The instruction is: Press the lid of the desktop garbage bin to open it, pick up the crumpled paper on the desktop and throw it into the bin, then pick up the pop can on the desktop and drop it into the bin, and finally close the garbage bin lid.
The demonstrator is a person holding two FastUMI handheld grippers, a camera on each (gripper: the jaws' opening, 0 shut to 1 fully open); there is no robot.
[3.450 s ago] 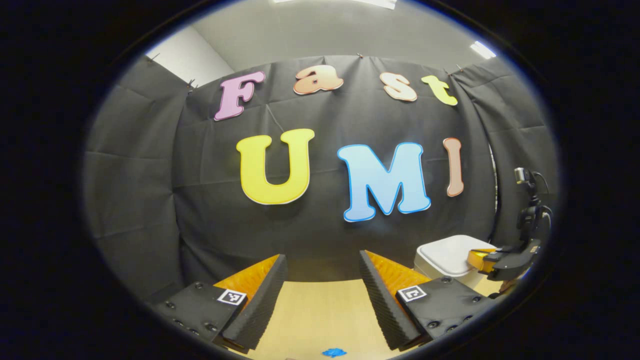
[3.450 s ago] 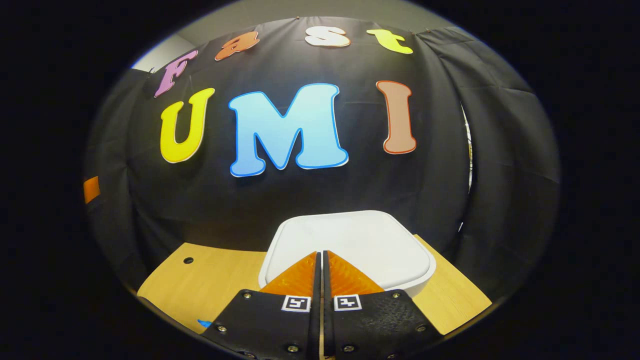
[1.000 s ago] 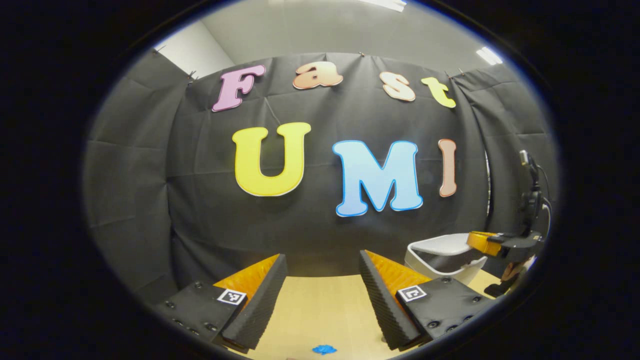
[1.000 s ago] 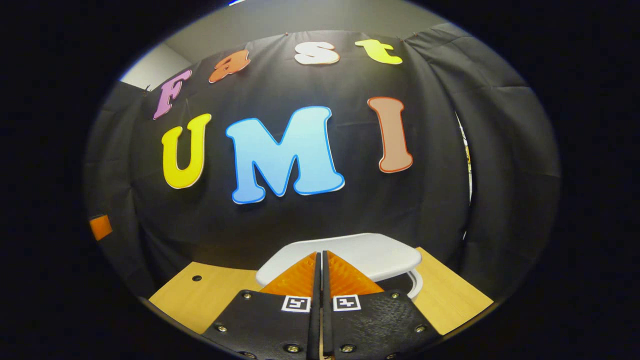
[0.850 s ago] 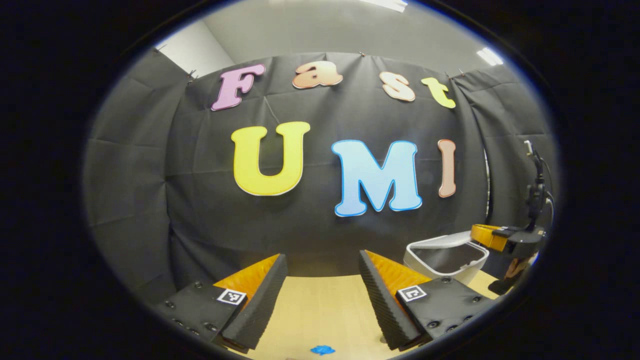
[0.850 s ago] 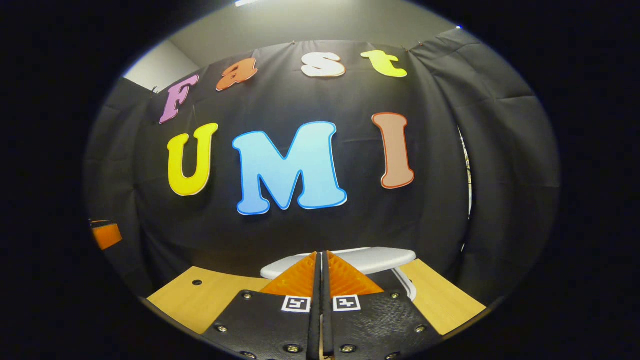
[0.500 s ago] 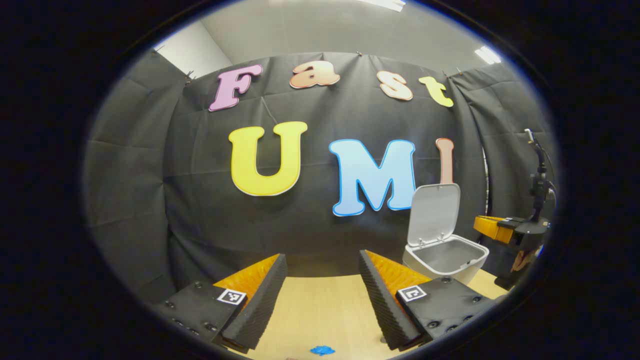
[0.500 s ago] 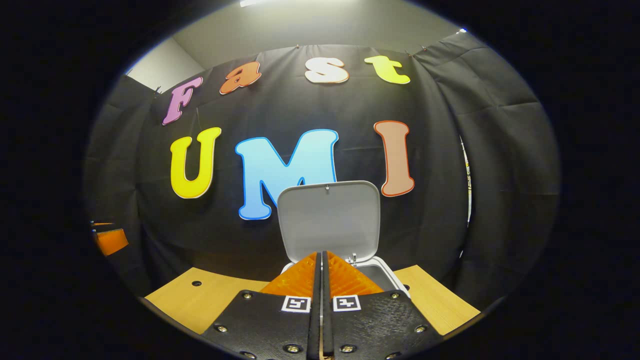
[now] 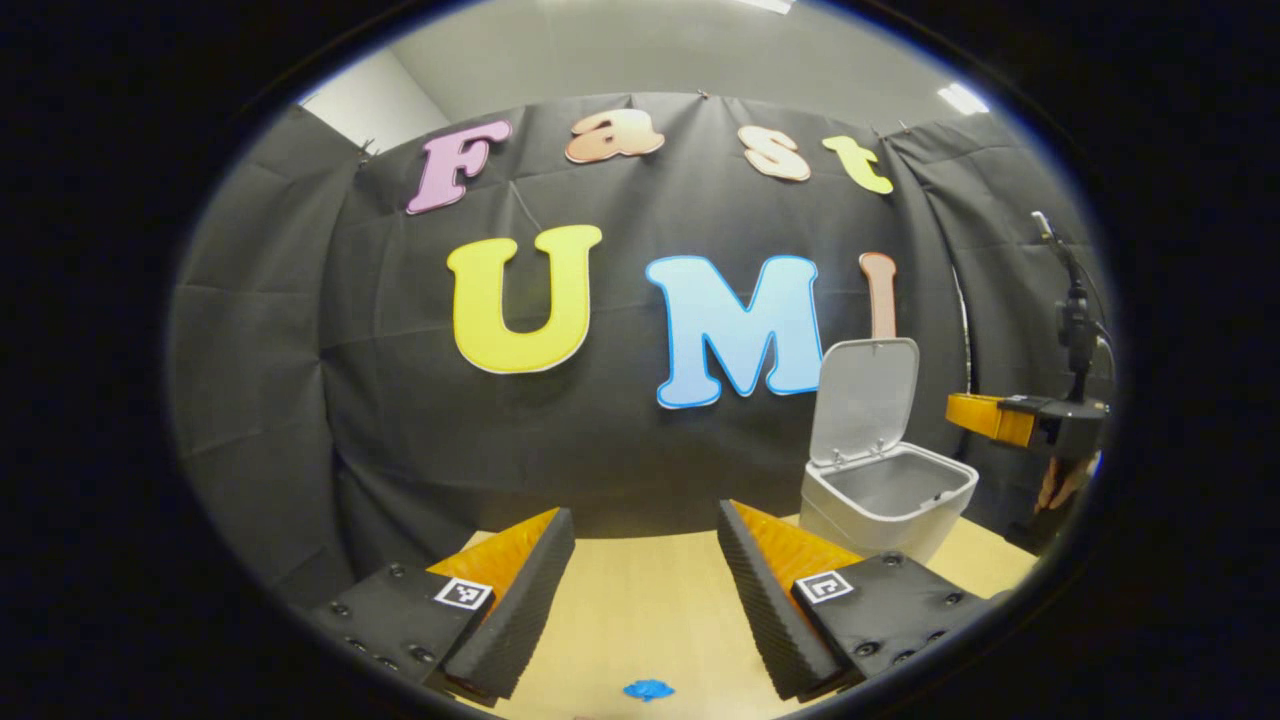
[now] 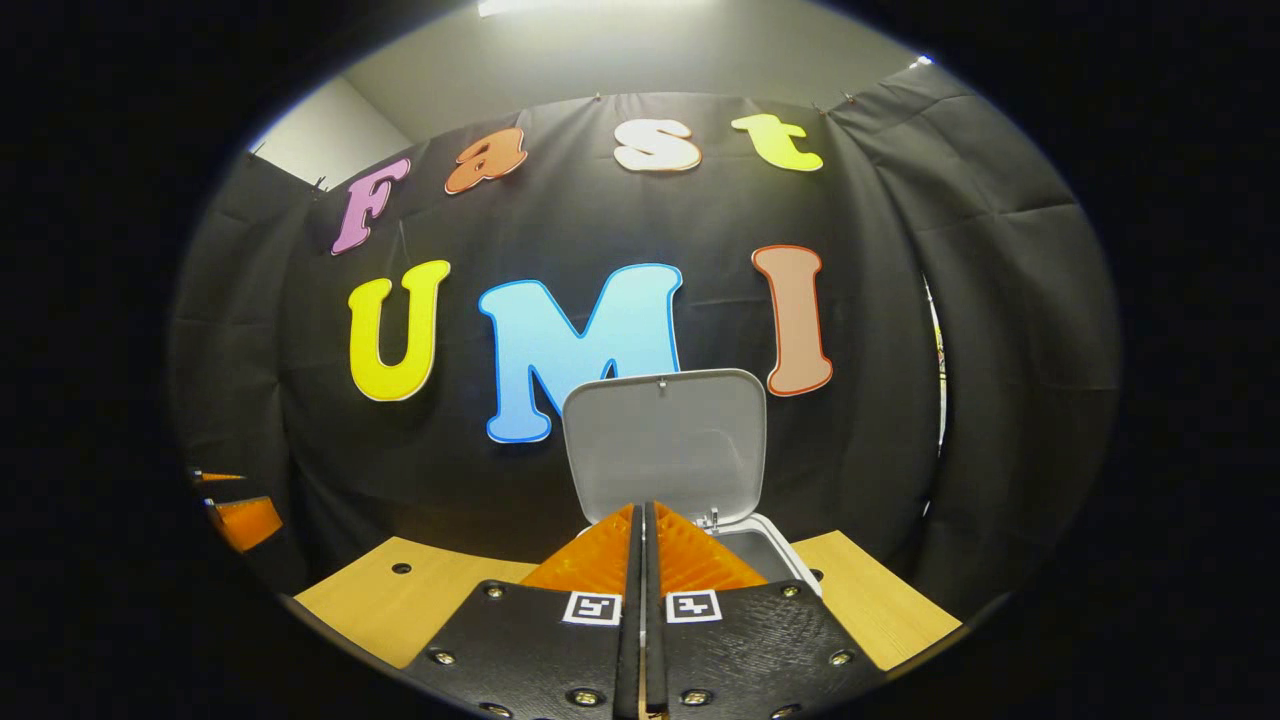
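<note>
Right claw point(image 10: 642, 520) before open bin point(image 10: 760, 552).

We see the garbage bin point(image 9: 885, 500) open now: its lid point(image 10: 665, 445), flat 3.5 s ago, has swung upright at the far side. The right gripper point(image 9: 965, 412), which pressed on it, has lifted clear above the bin.

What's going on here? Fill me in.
A person holds a claw in each hand at a wooden table. The white garbage bin stands with its lid swung upright and open. The right claw is shut and empty, in front of the bin. The left claw is open, hovering over the table. A small blue scrap lies on the table near it.
</note>
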